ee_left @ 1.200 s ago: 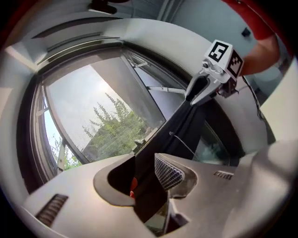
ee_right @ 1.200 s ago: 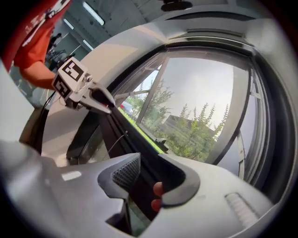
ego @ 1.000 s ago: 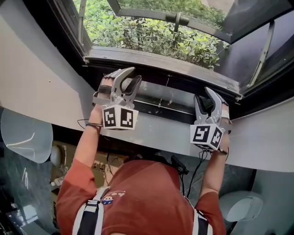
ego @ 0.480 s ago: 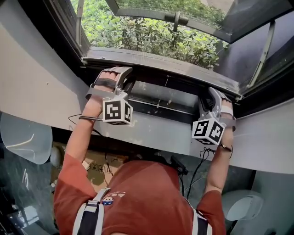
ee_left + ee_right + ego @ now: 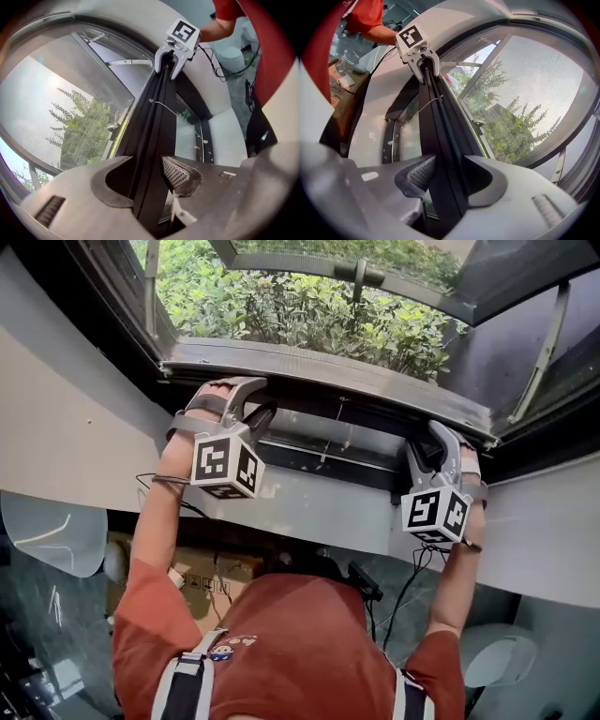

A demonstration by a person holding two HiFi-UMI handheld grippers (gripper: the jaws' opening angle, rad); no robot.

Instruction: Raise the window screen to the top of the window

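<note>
**Now both grippers straddle the screen's bottom bar**

The window screen [image 5: 70,117] is fine grey mesh. Its black bar [image 5: 154,140] sits low, at the foot of the window. A second ago the left gripper [image 5: 251,401] was lifted in front of the bar. It has since dropped over it, jaws just widened and spread either side. The right gripper [image 5: 427,439] straddles the bar too, equally spread. A white sill [image 5: 309,507] runs below, with green shrubs [image 5: 309,306] outside.
</note>
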